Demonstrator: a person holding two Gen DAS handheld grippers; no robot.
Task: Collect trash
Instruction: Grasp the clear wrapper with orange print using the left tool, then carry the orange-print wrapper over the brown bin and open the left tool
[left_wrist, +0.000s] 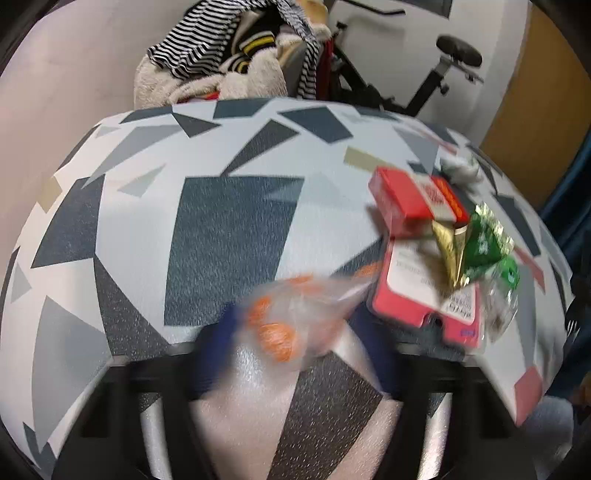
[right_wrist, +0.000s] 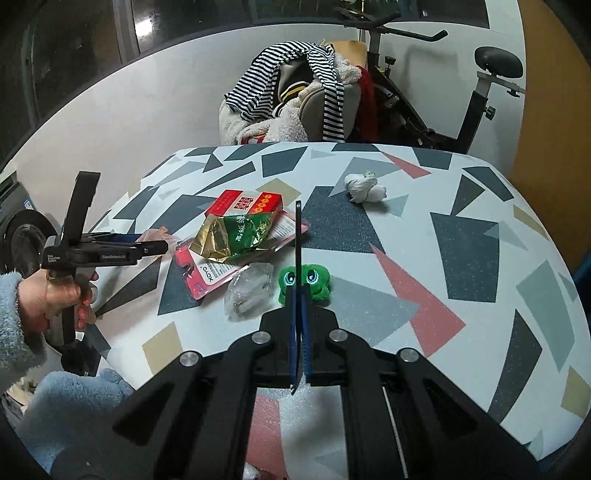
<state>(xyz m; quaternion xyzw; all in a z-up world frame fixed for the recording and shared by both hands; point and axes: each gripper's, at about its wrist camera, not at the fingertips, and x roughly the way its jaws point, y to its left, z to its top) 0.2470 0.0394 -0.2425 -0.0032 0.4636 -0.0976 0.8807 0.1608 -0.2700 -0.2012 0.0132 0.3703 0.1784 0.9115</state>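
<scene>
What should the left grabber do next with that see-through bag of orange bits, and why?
Probably squeeze shut on the clear bag: it sits between the blue fingers of the left gripper, though blur hides whether they grip it yet.

Table cover (right_wrist: 424, 236): white ground with dark grey, pale grey, teal, salmon and beige angular shapes. Box (right_wrist: 243, 201): red with a white panel. Foil wrapper (right_wrist: 236, 236): green with gold lining. Flat card pack (right_wrist: 207, 275): pink-red with white label. Frog toy (right_wrist: 314, 280): bright green. Crumpled tissue (right_wrist: 364, 188): white. Garment (right_wrist: 280, 74) behind: black-and-white stripes. Sleeve (right_wrist: 14, 314): pale blue fleece.
</scene>
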